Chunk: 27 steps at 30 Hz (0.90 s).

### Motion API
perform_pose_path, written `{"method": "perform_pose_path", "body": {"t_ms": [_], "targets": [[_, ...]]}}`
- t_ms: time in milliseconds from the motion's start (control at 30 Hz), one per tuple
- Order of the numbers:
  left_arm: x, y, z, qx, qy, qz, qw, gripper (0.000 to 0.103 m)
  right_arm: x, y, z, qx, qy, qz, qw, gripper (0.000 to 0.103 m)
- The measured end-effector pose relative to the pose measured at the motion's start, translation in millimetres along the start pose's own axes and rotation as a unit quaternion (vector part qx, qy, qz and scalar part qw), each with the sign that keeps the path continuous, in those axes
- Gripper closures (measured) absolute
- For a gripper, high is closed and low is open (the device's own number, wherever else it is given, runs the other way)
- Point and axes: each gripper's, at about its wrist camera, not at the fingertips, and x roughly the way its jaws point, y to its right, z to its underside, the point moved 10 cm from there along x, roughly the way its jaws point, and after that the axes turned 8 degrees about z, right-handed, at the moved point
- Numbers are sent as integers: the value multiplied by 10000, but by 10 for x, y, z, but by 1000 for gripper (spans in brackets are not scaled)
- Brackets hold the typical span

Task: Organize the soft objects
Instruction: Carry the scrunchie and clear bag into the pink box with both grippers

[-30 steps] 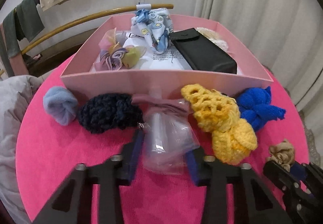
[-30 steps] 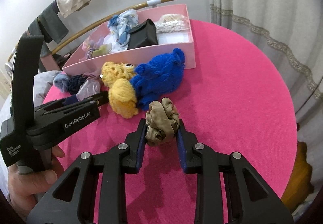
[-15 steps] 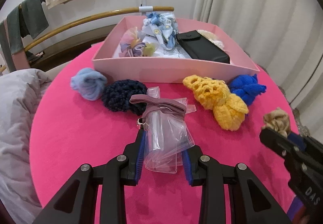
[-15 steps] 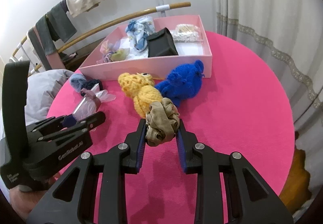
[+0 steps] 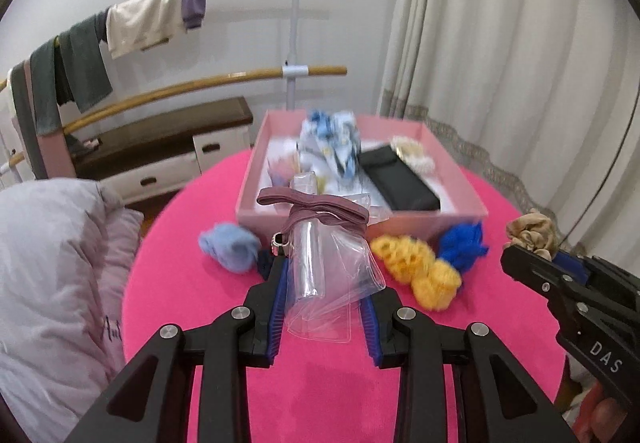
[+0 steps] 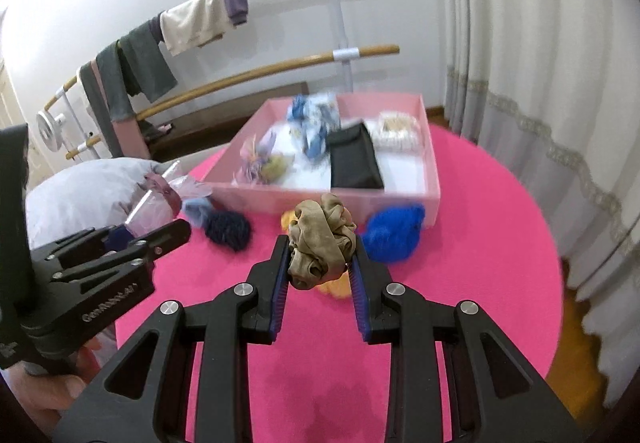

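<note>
The left claw (image 5: 324, 297) is clenched almost fully on a crumpled clear plastic pouch with a mauve elastic strap (image 5: 320, 243), its blue pads (image 5: 279, 307) pressing the pouch from both sides and holding it up off the round pink counter (image 5: 168, 283). The right claw (image 6: 320, 275) is likewise clenched nearly closed on a bunched tan satin scrunchie (image 6: 320, 239), which sits between its pads above the counter.

On the right claw's body, seen from the left wrist view, white letters read "DAS". On the left claw's body, seen from the right wrist view, there is white lettering that begins "Gen" but is too blurred to read fully.

Compared with a second ago, both claws have risen with their loads: the pouch, which lay on the counter just in front of the shallow pink cardboard box (image 5: 460, 179), now hangs in the air, and the scrunchie is lifted too. The counter things look farther below.

Still on the counter in front of the box lie a pale blue fuzzy knit ball (image 5: 230, 245), a navy knit scrunchie (image 6: 228, 229), a yellow crocheted piece (image 5: 416, 267) and a bright blue knit piece (image 6: 394, 235). Inside the box are a black pouch (image 5: 394, 179), a blue-and-white patterned cloth (image 5: 332, 139) and other soft items.
</note>
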Motion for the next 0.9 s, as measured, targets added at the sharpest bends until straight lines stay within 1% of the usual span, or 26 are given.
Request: {"method": "perform_pose_path", "body": {"t_ms": [200, 467, 667, 900], "targets": [[-229, -52, -238, 45, 276, -46, 9996, 73, -91, -82, -358, -106, 265, -87, 9996, 77], [-266, -77, -390, 21, 399, -27, 9992, 73, -130, -168, -692, -277, 478, -74, 9984, 77], [-206, -66, -545, 28, 465, -38, 9989, 73, -74, -177, -819, -310, 499, -108, 9982, 77], [81, -61, -928, -13, 404, 105, 9991, 72, 181, -8, -1075, -201, 353, -145, 9991, 77]]}}
